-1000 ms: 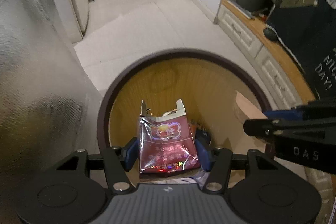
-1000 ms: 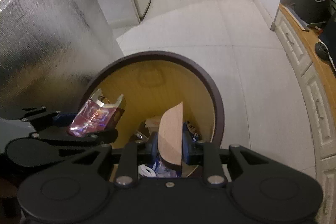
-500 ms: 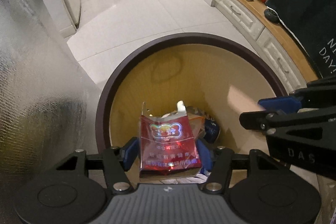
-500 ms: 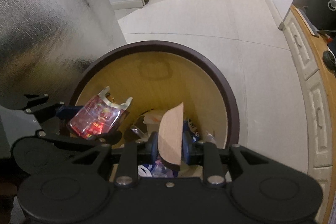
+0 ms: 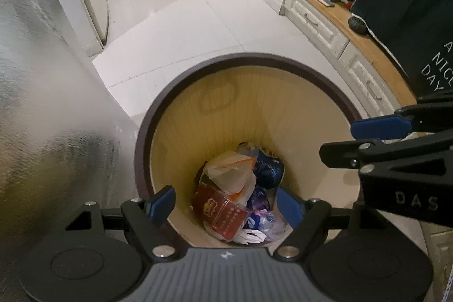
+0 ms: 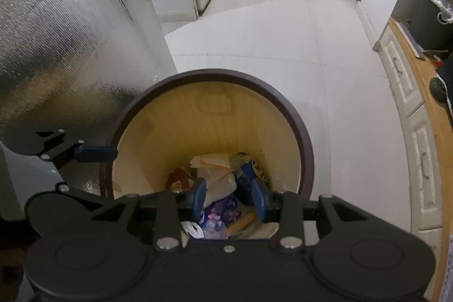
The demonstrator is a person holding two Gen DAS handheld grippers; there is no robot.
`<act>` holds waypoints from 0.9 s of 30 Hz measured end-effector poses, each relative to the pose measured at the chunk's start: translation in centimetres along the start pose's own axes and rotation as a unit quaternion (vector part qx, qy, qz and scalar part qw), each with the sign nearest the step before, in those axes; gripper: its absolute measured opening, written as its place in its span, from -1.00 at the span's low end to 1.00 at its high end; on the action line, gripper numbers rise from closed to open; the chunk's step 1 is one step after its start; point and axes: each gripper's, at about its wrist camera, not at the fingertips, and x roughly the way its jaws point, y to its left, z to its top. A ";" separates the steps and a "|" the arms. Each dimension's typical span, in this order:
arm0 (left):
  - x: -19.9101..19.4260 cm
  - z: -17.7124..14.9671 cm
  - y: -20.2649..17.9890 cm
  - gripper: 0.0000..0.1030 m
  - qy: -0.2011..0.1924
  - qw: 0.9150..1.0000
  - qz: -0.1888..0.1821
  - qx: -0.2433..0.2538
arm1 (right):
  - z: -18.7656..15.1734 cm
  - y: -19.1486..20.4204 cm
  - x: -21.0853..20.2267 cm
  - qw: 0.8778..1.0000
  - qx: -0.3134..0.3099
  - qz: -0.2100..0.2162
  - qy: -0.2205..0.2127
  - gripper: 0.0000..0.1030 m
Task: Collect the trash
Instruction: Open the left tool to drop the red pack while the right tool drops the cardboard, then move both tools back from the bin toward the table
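A round bin with a dark brown rim (image 5: 147, 132) (image 6: 305, 143) and a yellow inner wall stands below both grippers. At its bottom lies a red cigarette pack (image 5: 223, 214) (image 6: 178, 177) on plastic bags (image 5: 229, 171) and other wrappers. My left gripper (image 5: 226, 203) (image 6: 85, 171) hangs over the bin's near side, its jaws opening wide with nothing between the pads. My right gripper (image 6: 229, 198) (image 5: 368, 139) is over the bin too, its jaws opening and holding nothing. A tan cardboard piece (image 6: 240, 221) lies among the trash under it.
A silver foil-covered surface (image 5: 42, 104) (image 6: 56, 33) rises close on the left of the bin. A low white cabinet with a wooden top (image 5: 368, 53) (image 6: 424, 132) runs along the right, with a dark printed cloth (image 5: 410, 19) on it. Pale floor tiles (image 6: 254, 33) stretch ahead.
Both grippers opened. The red pack fell from the left gripper into the bin, and the cardboard piece dropped out of the right gripper onto the trash.
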 end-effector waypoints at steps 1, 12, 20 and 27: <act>-0.5 -0.1 0.0 0.60 -0.003 1.000 0.001 -0.002 | -0.1 0.0 -0.4 1.000 0.000 -0.001 -0.002 -0.29; -7.0 -2.0 0.2 0.82 -0.049 0.999 0.004 -0.010 | -2.1 0.5 -6.2 0.999 0.009 -0.003 -0.051 -0.19; -13.7 -3.9 0.7 0.98 -0.115 0.993 0.009 -0.027 | -3.6 1.4 -12.9 0.994 0.005 -0.012 -0.112 -0.09; -20.0 -5.7 1.6 1.00 -0.178 0.983 -0.001 -0.047 | -4.7 2.8 -18.8 0.984 -0.004 -0.008 -0.179 0.19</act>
